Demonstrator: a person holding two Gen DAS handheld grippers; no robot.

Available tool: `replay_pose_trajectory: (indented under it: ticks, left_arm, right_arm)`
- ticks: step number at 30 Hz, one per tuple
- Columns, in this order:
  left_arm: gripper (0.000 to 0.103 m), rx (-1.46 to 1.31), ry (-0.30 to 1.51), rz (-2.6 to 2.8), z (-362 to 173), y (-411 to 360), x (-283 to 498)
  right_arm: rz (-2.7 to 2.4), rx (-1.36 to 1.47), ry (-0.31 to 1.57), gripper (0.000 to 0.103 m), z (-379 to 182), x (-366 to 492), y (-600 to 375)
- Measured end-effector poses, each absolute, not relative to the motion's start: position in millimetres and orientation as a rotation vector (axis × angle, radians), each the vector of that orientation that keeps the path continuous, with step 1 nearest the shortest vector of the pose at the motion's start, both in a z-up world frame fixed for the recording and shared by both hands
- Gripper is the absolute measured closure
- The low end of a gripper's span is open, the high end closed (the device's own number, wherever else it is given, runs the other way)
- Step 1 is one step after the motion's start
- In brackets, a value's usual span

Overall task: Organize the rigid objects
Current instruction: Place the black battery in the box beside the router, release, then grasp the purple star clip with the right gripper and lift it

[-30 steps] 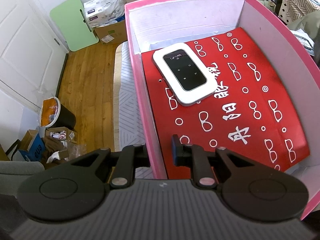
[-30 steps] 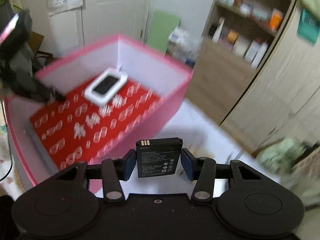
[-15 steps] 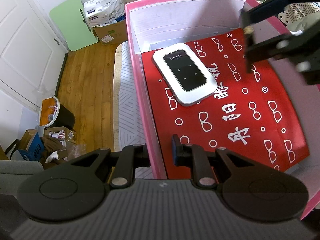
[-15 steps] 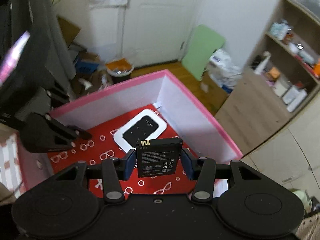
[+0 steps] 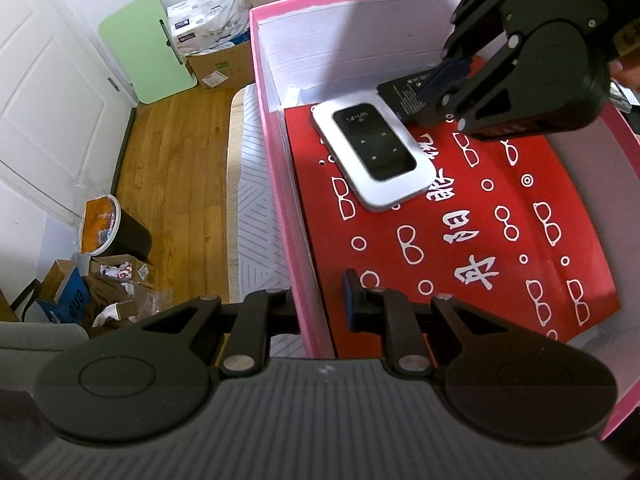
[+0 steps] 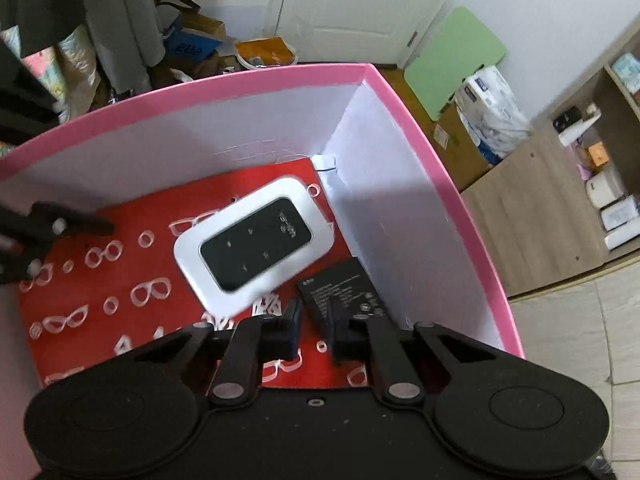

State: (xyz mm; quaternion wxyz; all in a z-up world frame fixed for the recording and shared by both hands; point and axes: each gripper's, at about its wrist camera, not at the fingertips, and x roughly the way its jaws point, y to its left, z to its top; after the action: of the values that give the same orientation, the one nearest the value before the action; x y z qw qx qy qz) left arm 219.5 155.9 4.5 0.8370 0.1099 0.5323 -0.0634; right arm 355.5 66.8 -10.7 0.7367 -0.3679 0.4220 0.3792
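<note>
A pink box with white inner walls holds a red sheet printed with white glasses. On the sheet lies a white Wi-Fi router, also in the right wrist view. A flat black battery lies free on the box floor between the router and the far wall. My right gripper hovers just behind the battery; its jaws are closing with nothing between them. My left gripper is shut on the box's left wall, one finger outside and one inside.
The box sits on a grey patterned surface. Beyond it is wooden floor with a green board, cardboard boxes and a bin. A shelf unit stands past the box's right wall.
My right gripper came over the box and down into its far corner. The battery it was holding now lies beside the router, and the jaws have narrowed. The left gripper has not moved.
</note>
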Motion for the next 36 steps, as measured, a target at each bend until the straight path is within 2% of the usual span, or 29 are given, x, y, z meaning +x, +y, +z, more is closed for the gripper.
replay_pose_trajectory:
  ticks: [4, 7, 9, 18, 30, 32, 34, 36]
  left_arm:
    - [0.087, 0.220, 1.125, -0.137, 5, 159, 220]
    - [0.087, 0.225, 1.125, -0.141, 5, 159, 220]
    - [0.087, 0.226, 1.124, -0.142, 5, 159, 220]
    - [0.087, 0.211, 1.123, -0.140, 6, 162, 219]
    - [0.087, 0.203, 1.122, -0.136, 6, 161, 219]
    - [0.087, 0.200, 1.120, -0.136, 6, 162, 219]
    - [0.087, 0.196, 1.118, -0.138, 7, 163, 219]
    - [0.087, 0.188, 1.109, -0.137, 7, 165, 217]
  right_arm:
    - [0.835, -0.730, 0.890, 0.089, 0, 352, 55]
    - [0.830, -0.621, 0.854, 0.076, 19, 342, 34]
    - [0.812, -0.544, 0.836, 0.072, 34, 329, 14]
    - [0.710, -0.323, 0.755, 0.062, 71, 267, -66]
    - [0.533, -0.200, 0.824, 0.059, 46, 230, -143]
    - [0.510, -0.188, 0.840, 0.057, 39, 225, -150]
    - [0.495, -0.182, 0.846, 0.048, 34, 219, -157]
    - [0.473, -0.197, 0.844, 0.048, 29, 213, -162]
